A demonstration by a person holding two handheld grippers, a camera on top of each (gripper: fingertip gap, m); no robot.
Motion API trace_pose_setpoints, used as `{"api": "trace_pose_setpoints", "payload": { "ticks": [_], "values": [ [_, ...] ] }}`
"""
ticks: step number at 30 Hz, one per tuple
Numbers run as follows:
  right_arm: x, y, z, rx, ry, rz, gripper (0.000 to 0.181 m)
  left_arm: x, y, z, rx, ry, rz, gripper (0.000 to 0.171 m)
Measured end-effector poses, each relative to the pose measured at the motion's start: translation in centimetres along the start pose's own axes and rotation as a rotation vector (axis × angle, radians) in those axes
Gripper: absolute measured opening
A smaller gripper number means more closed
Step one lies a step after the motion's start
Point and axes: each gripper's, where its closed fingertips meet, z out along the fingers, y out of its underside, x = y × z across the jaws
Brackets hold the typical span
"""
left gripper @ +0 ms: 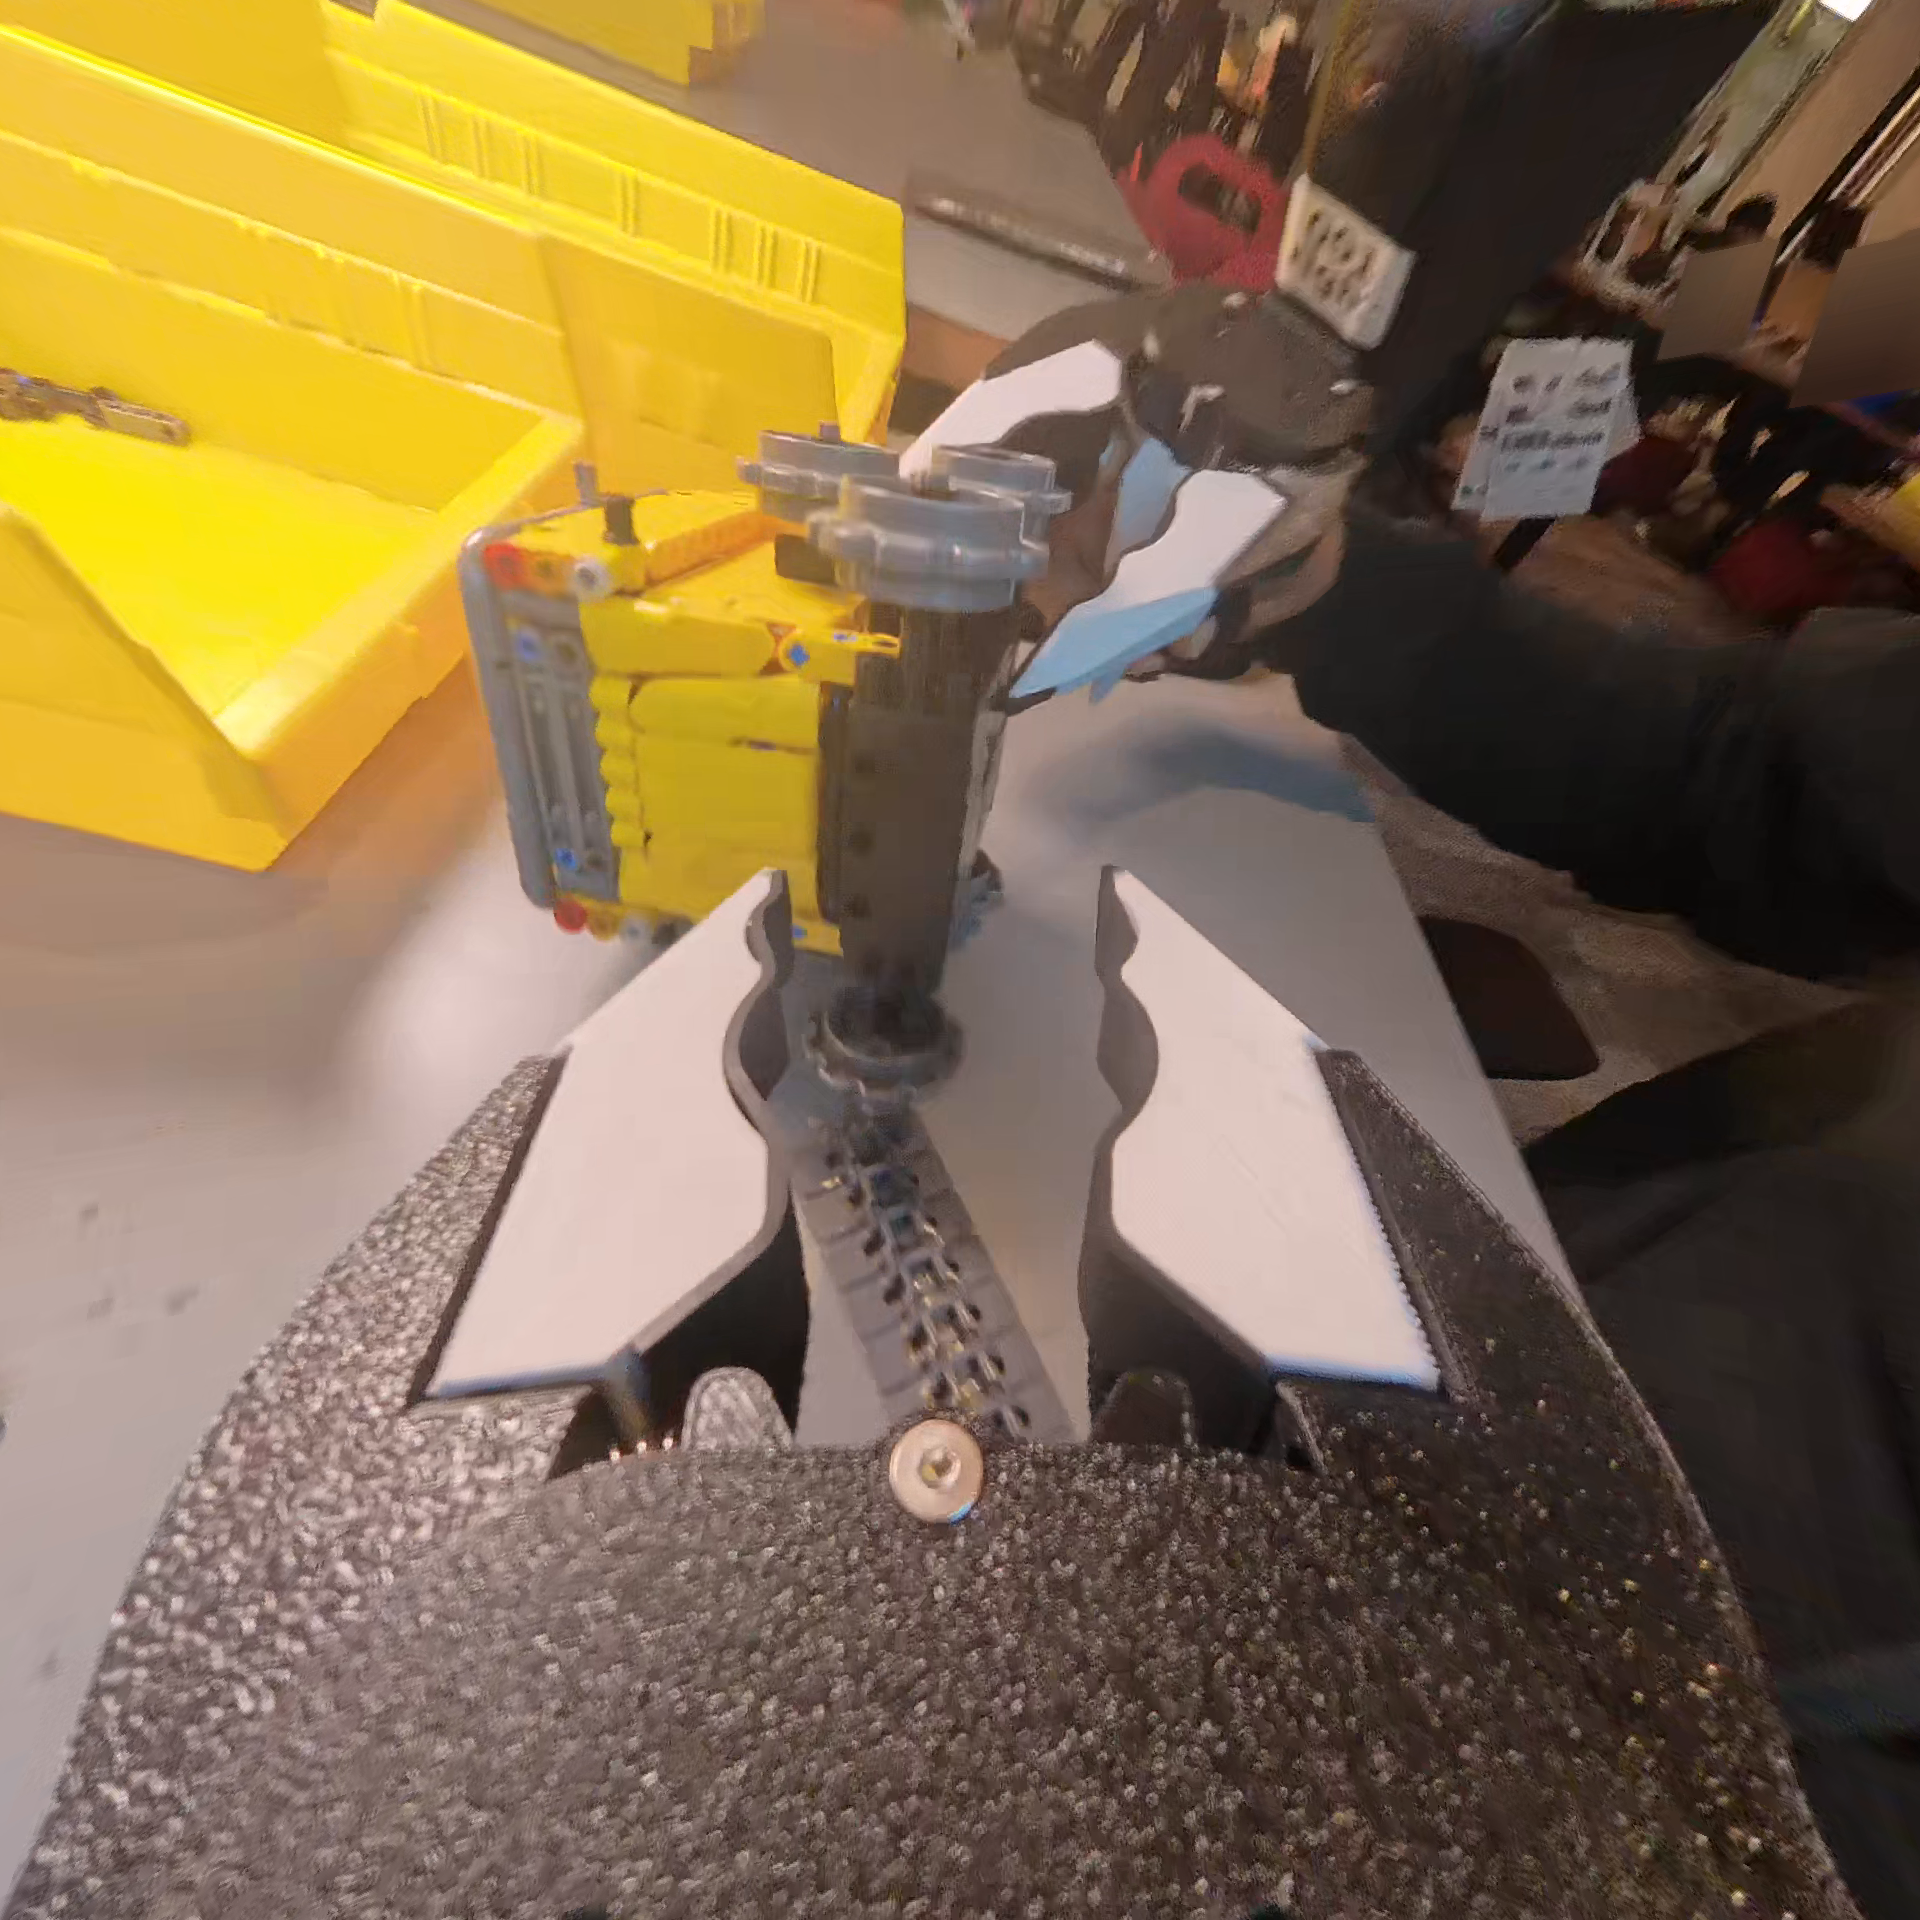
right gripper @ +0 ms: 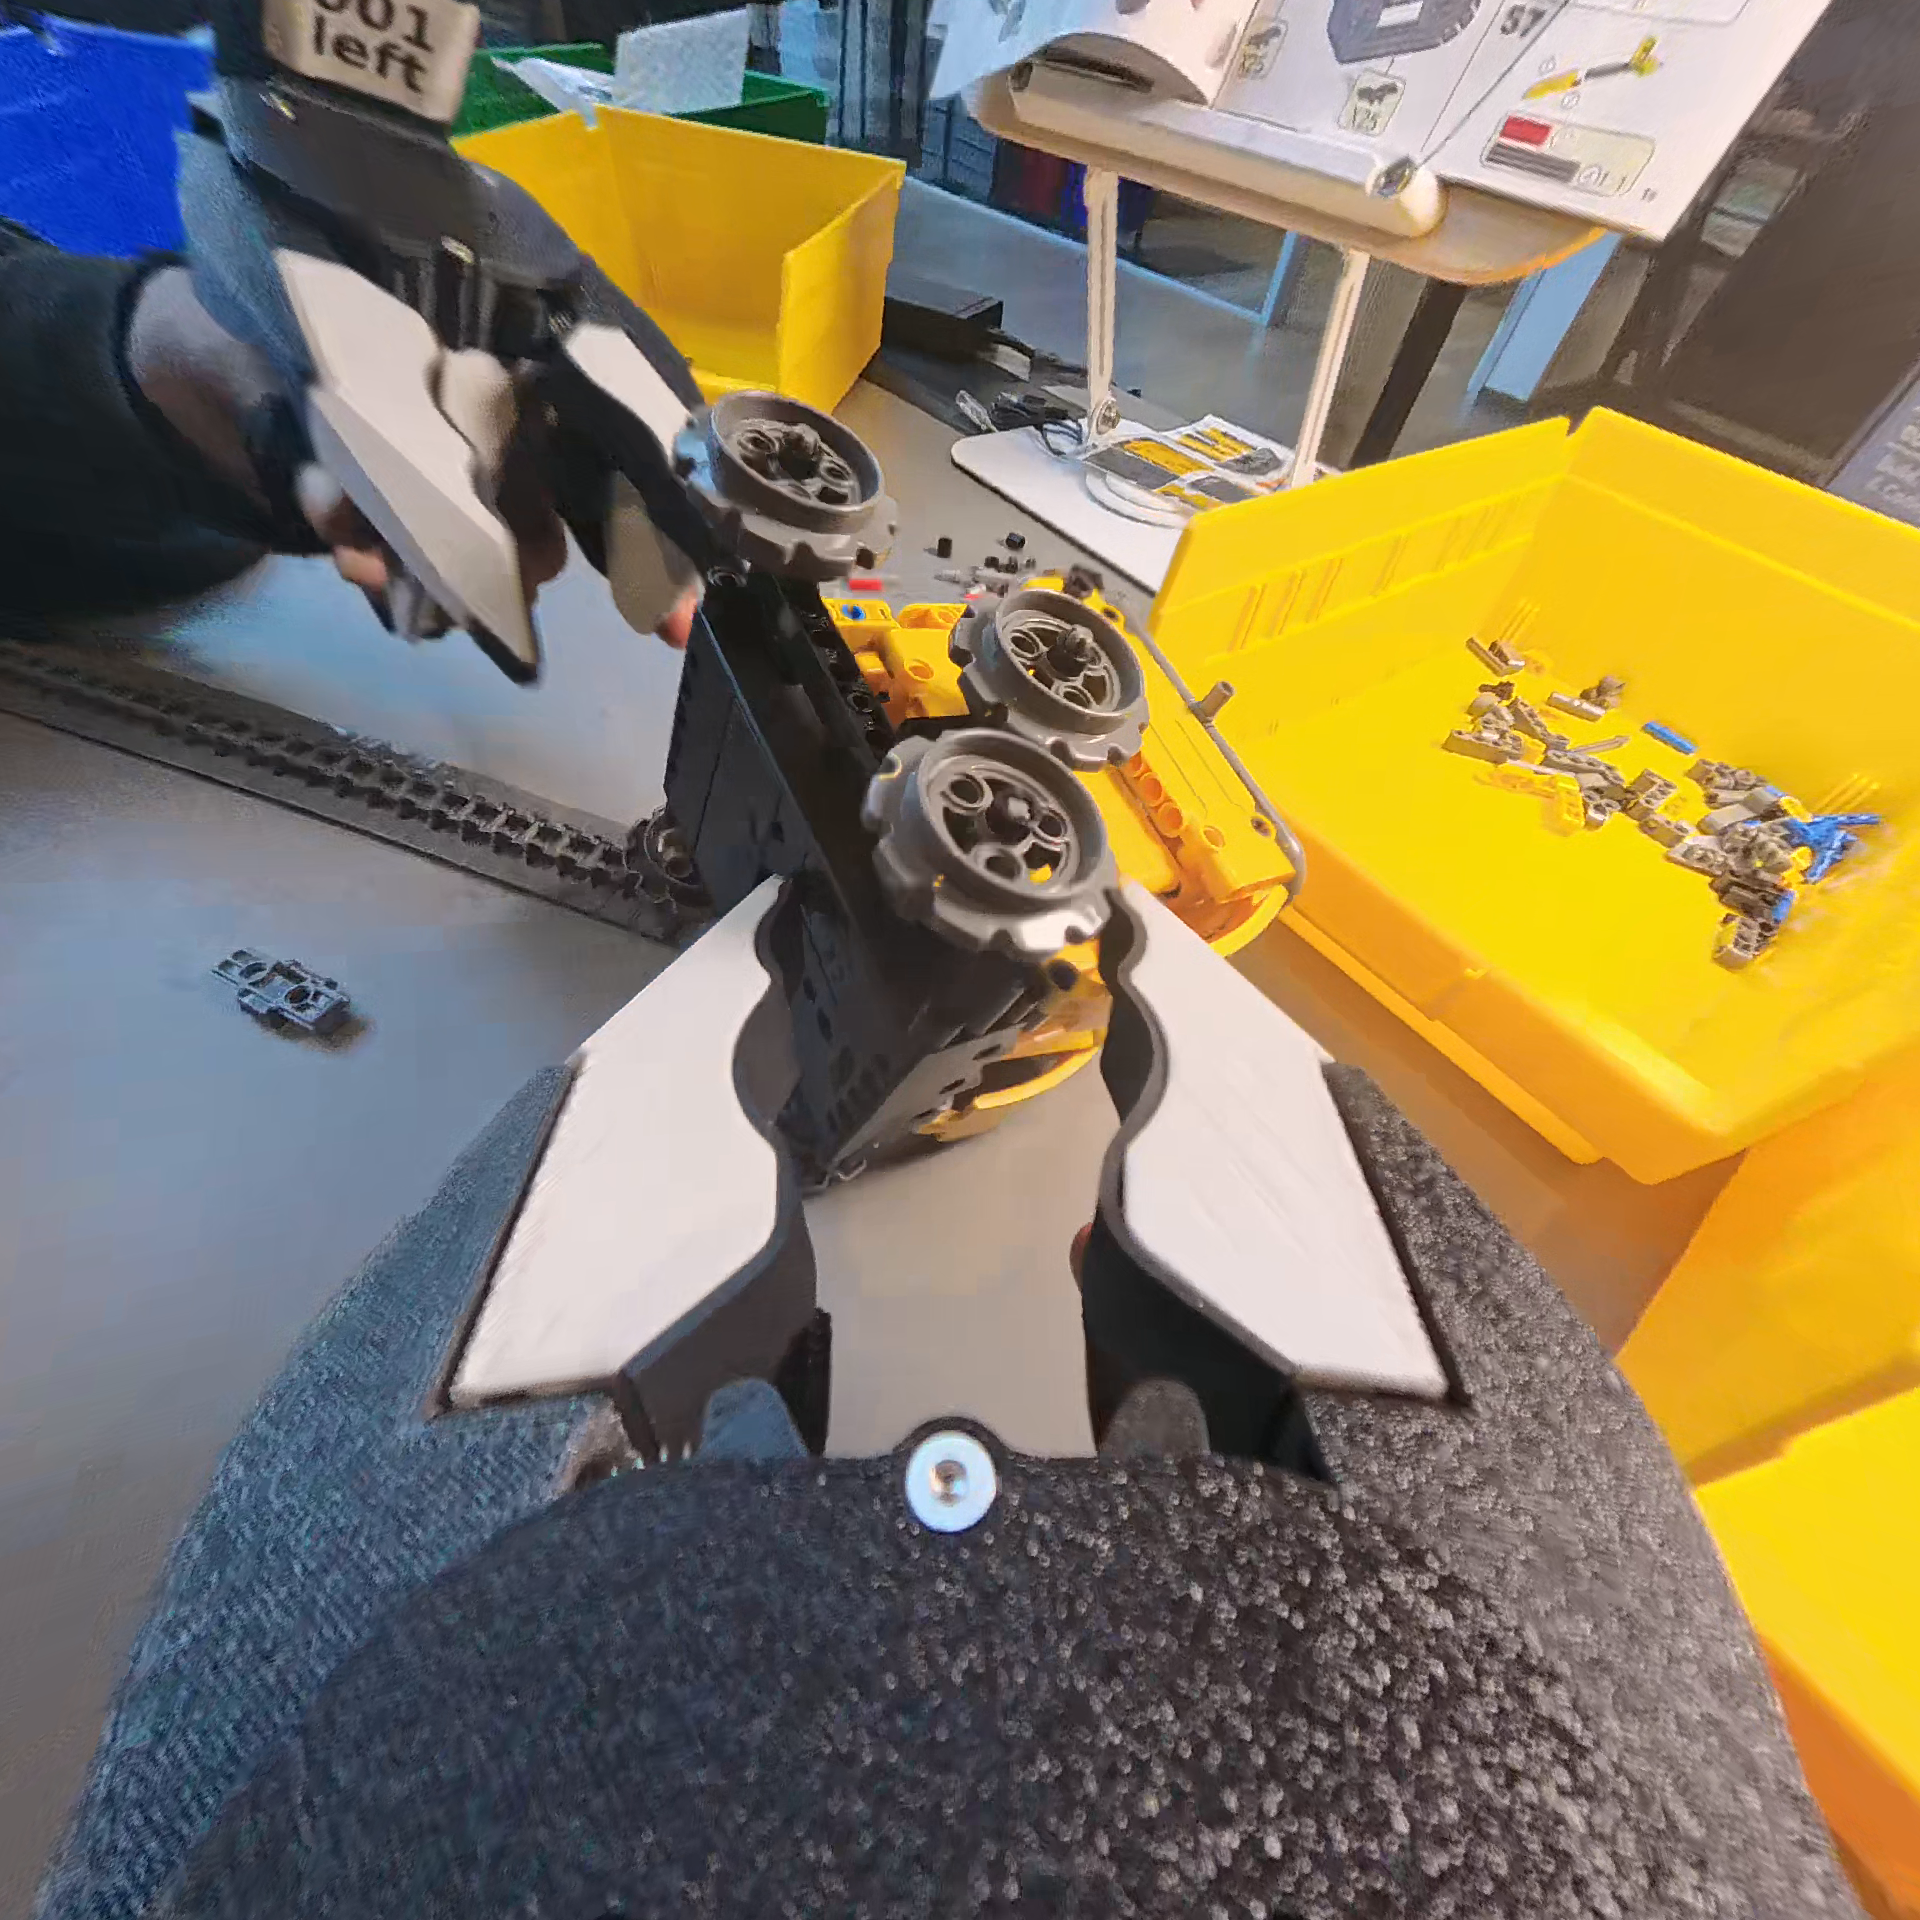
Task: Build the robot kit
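A yellow and black brick-built vehicle model (left gripper: 717, 727) stands on end on the grey table, with three grey sprocket wheels (right gripper: 987, 842) at its top. My right gripper (right gripper: 940, 925) is closed on the model (right gripper: 862, 1039), its fingers pressing the black frame and the nearest wheel; it also shows in the left wrist view (left gripper: 1101, 520). My left gripper (left gripper: 940, 914) is open and empty, low over a black track chain (left gripper: 914, 1247) that runs to the model's bottom sprocket (left gripper: 883, 1039). The left gripper (right gripper: 540, 540) also appears beside the top wheel.
Yellow bins (left gripper: 312, 582) stand behind the model. Another yellow bin (right gripper: 1558, 935) on the right holds several small grey and blue parts. A loose black link (right gripper: 281, 992) lies on the table. An instruction booklet rests on a stand (right gripper: 1299, 177). The table edge (left gripper: 1455, 987) is on the right. From the left gripper's tips to the loose black link (right gripper: 281, 992) is close to 12 centimetres.
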Motion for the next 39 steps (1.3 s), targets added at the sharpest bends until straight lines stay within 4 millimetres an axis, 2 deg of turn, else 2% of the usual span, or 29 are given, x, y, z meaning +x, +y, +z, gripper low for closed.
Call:
{"api": "trace_pose_setpoints", "payload": {
  "ticks": [3,5,7,9,13,16,20,24,29,30,34,35,38,39],
  "values": [
    [-1.4,-1.4,0.5,0.03,-0.036,-0.006,0.045,-1.9,0.0,1.9,-0.045,-0.11,0.094,0.032],
    [-2.1,-1.8,0.9,0.011,-0.04,-0.047,0.042,-2.1,0.3,1.9,-0.077,-0.111,0.129,0.035],
    [-2.6,-2.1,1.6,-0.007,-0.041,-0.093,0.042,-2.4,0.5,1.1,-0.08,-0.146,0.185,0.034],
    [-3.4,-3.2,2.5,0.01,-0.065,-0.143,0.041,-2.5,0.1,-0.6,-0.075,-0.197,0.262,0.034],
    [-5.6,-7.3,5.3,0.091,-0.164,-0.252,0.04,-2.3,-1.4,-6.3,-0.018,-0.349,0.384,0.035],
    [-7.7,-9.3,8.8,0.098,-0.298,-0.305,0.041,-2.8,-0.4,-10.7,-0.003,-0.481,0.385,0.035],
    [-10.8,-9.2,13.2,0.041,-0.504,-0.29,0.041,-3.0,3.0,-14.7,0.018,-0.569,0.256,0.035],
    [-13.4,-7.3,15.3,-0.016,-0.603,-0.336,0.042,-2.8,6.5,-16.1,-0.037,-0.587,0.235,0.036],
    [-13.2,-7.4,15.4,0.018,-0.602,-0.304,0.043,-2.5,6.9,-16.1,-0.097,-0.57,0.343,0.034],
    [-13.1,-7.4,15.1,0.015,-0.607,-0.291,0.05,-2.5,6.9,-16.1,-0.1,-0.57,0.357,0.034],
    [-11.3,-6.4,12.0,-0.049,-0.67,-0.252,0.061,-2.4,7.3,-16.3,-0.066,-0.551,0.348,0.033],
    [-10.8,-6.0,11.0,-0.062,-0.689,-0.246,0.055,-2.3,7.3,-16.3,-0.051,-0.543,0.349,0.031],
    [-8.6,-2.0,10.2,-0.237,-0.645,-0.287,0.06,-2.3,7.3,-16.3,-0.048,-0.541,0.371,0.031],
    [-8.7,-1.2,9.8,-0.253,-0.67,-0.272,0.06,-2.3,7.3,-16.2,-0.048,-0.539,0.373,0.031]
  ]
}}
